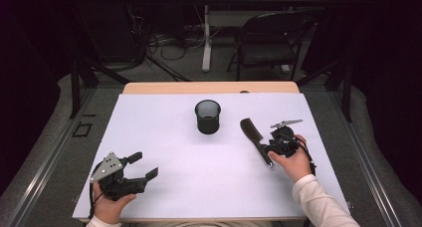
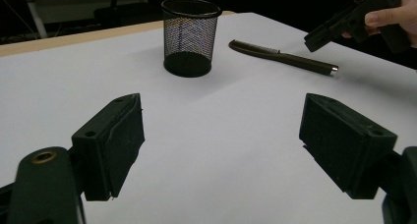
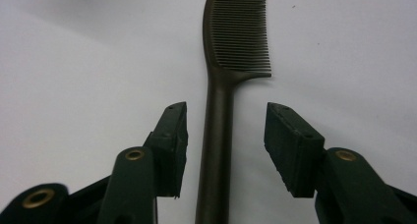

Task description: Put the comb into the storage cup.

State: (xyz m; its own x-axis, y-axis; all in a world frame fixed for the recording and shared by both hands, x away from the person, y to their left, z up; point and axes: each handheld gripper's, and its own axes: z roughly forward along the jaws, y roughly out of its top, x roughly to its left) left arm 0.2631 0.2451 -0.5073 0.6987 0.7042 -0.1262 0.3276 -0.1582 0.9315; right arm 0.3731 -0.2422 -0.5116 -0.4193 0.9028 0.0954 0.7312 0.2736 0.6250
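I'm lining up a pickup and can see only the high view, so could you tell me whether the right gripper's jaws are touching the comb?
Observer: No. In the right gripper view the right gripper straddles the comb handle, with a gap on each side.
Operator: Thank you. Which way do the comb's teeth point from there?
Observer: To the right in that view, with the teeth at the far end, beyond the jaws.
Operator: And is the left gripper carrying anything?
Observer: No. In the left gripper view the left gripper is open over bare white table, and the mesh cup stands upright beyond it.
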